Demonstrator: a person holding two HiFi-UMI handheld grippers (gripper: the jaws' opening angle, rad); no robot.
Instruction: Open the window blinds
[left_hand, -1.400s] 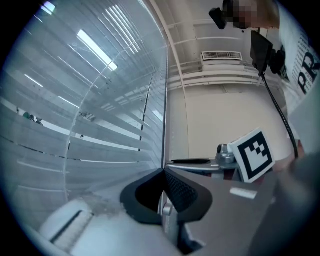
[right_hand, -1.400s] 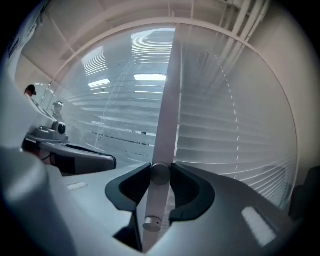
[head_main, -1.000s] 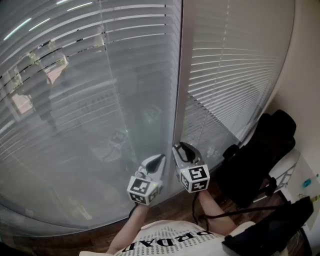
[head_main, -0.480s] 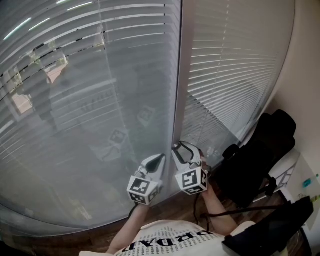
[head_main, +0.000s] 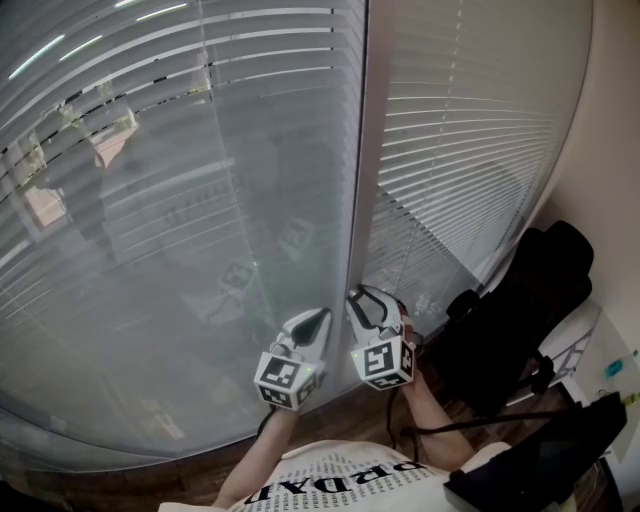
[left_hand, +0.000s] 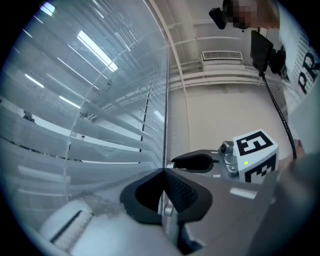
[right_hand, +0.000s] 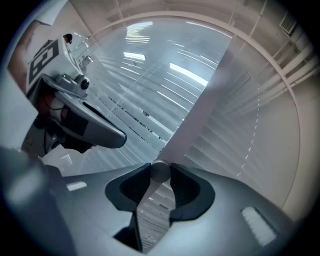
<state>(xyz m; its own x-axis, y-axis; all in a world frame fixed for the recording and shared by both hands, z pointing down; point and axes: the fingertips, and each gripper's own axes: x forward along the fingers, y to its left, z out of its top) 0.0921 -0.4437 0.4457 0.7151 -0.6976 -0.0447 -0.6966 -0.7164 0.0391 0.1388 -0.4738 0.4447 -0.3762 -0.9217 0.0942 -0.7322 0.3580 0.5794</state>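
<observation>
Right gripper (head_main: 364, 298) first: its jaws have just been closing, and they now pinch a small round knob (right_hand: 160, 172) that sticks out of the window post (head_main: 360, 150), low down on it. Compared with a second ago, the marker cube on that gripper has rolled over to a new angle while the hand stayed where it was. I take that for a twist of the knob, which I judge to be the tilt control. The left gripper (head_main: 321, 315) sits just left of the post at the same height. Its jaws are pressed together with nothing I can make out between them, so it seems to be only waiting.

The blinds (head_main: 470, 150) hang behind the glass on both sides of the post and reach from near the floor up past the top of the head view. Their slats run level across the window, long axis side to side, stacked one above another. Right of the post they lie nearly flat-faced towards the room, so that side reads as closed. Left of the post a few dark gaps show between slats higher up. I see no clear change in slat angle over the last second, so the opening looks barely begun, with more turns probably needed. A black chair (head_main: 520, 300) stands well to the right of the post.
</observation>
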